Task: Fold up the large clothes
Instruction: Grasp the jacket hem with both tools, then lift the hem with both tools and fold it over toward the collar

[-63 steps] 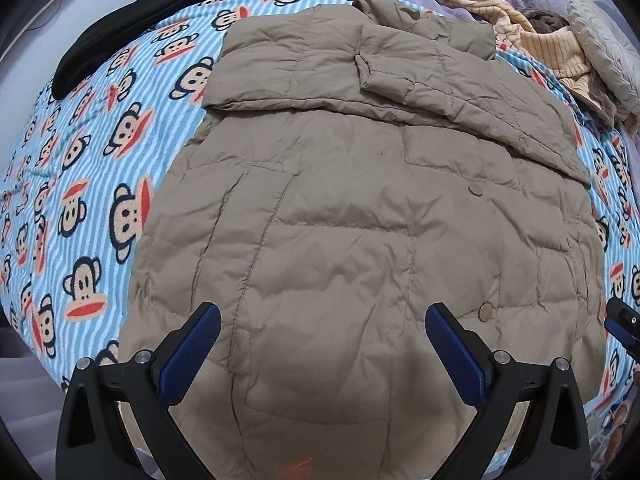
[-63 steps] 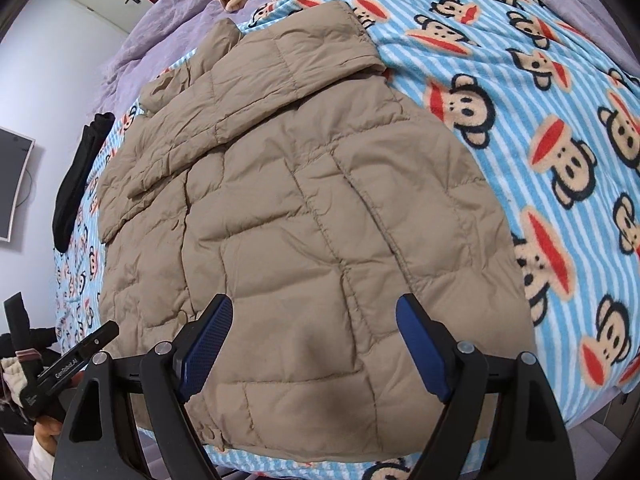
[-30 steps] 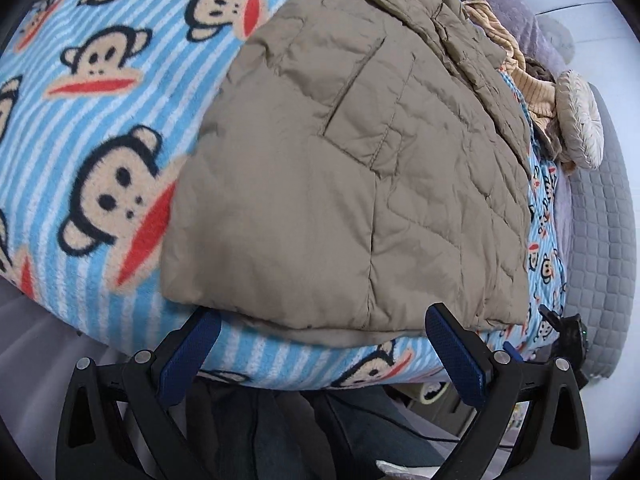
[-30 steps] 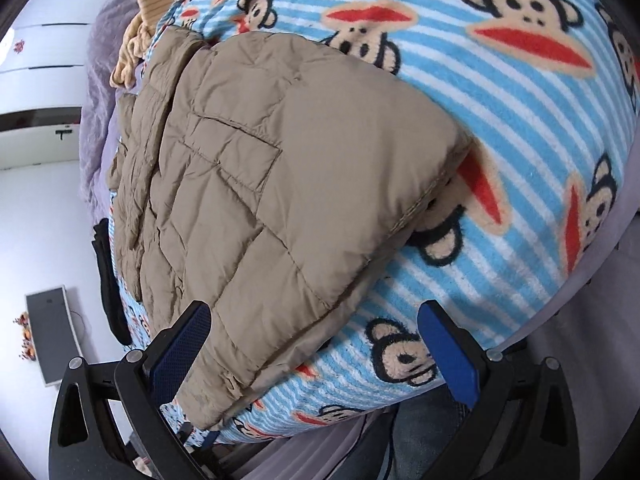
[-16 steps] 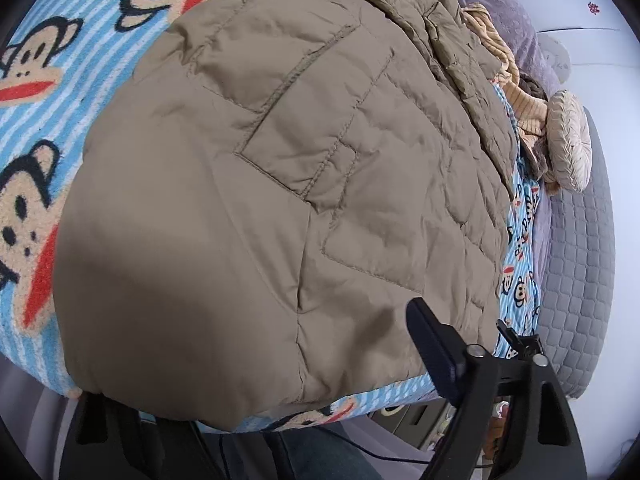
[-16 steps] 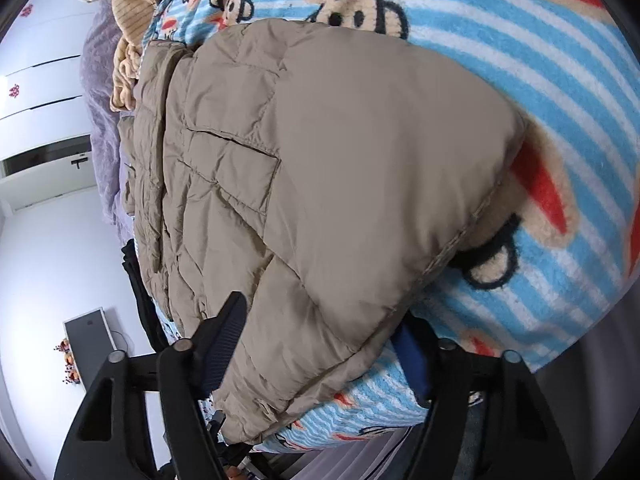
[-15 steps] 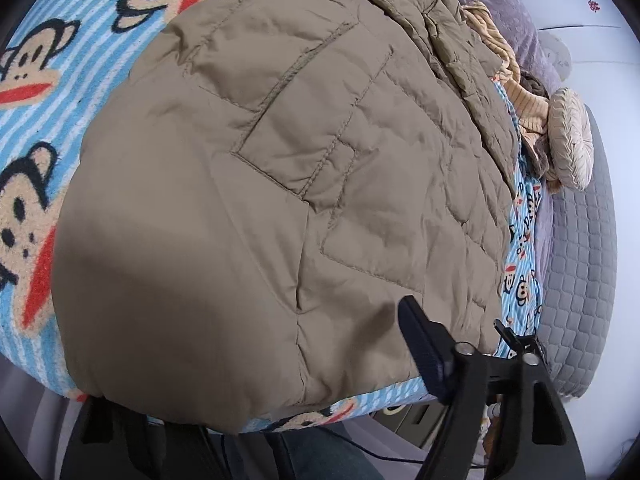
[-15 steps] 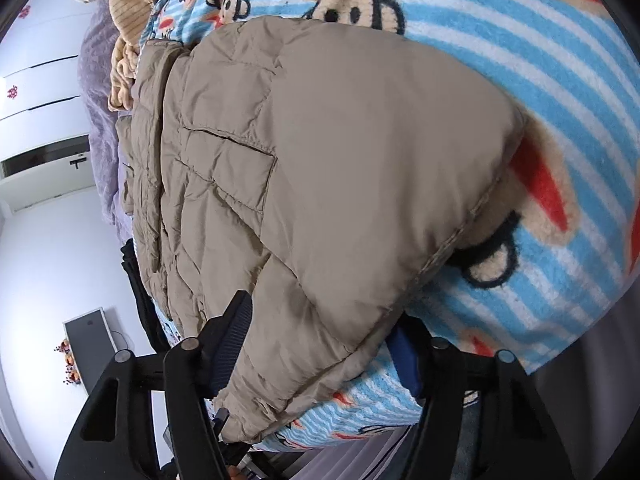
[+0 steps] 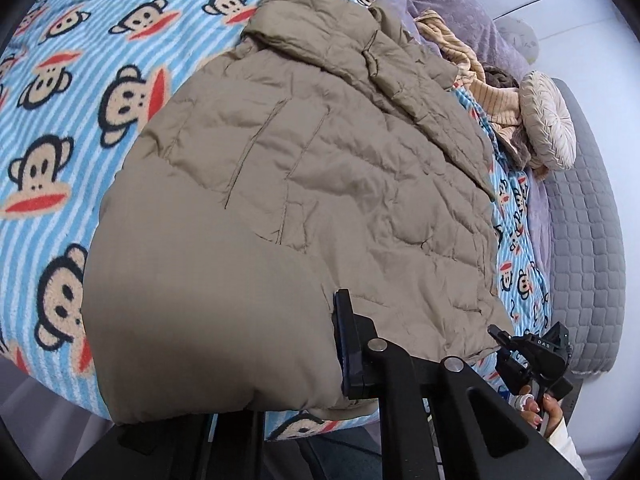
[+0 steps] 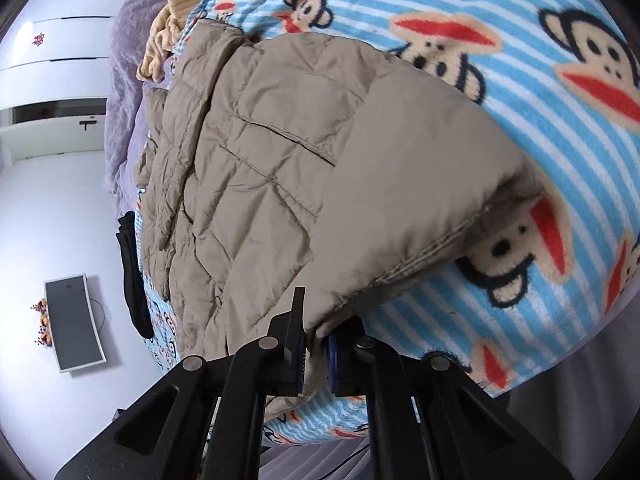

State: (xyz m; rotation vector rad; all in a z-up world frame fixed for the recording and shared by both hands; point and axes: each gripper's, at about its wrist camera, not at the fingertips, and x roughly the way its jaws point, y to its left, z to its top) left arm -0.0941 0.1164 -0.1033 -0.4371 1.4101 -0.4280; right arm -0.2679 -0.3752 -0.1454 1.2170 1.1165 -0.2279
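A tan puffer jacket (image 9: 320, 168) lies spread on a monkey-print blanket (image 9: 60, 92), its hem at the bed's near edge. My left gripper (image 9: 320, 360) is shut on the hem's left corner. Only its right finger (image 9: 348, 352) shows; the other is hidden under the fabric. In the right wrist view the jacket (image 10: 280, 152) bulges up over the blanket (image 10: 520, 100). My right gripper (image 10: 316, 352) is shut on the hem's right corner, with cloth pinched between the blue pads. That right gripper (image 9: 532, 356) also appears at the lower right of the left wrist view, held by a hand (image 9: 548, 412).
A striped beige garment (image 9: 492, 96) and a round cushion (image 9: 548, 120) lie beyond the jacket's collar, by a purple cover (image 9: 452, 4). A grey quilted pad (image 9: 584, 232) borders the bed. A black garment (image 10: 132, 272) lies at the blanket's far side, and a monitor (image 10: 74, 324) hangs on the wall.
Both grippers dropped from above the jacket to the hem at the bed's near edge. Their jaws went from wide open to shut on the hem corners.
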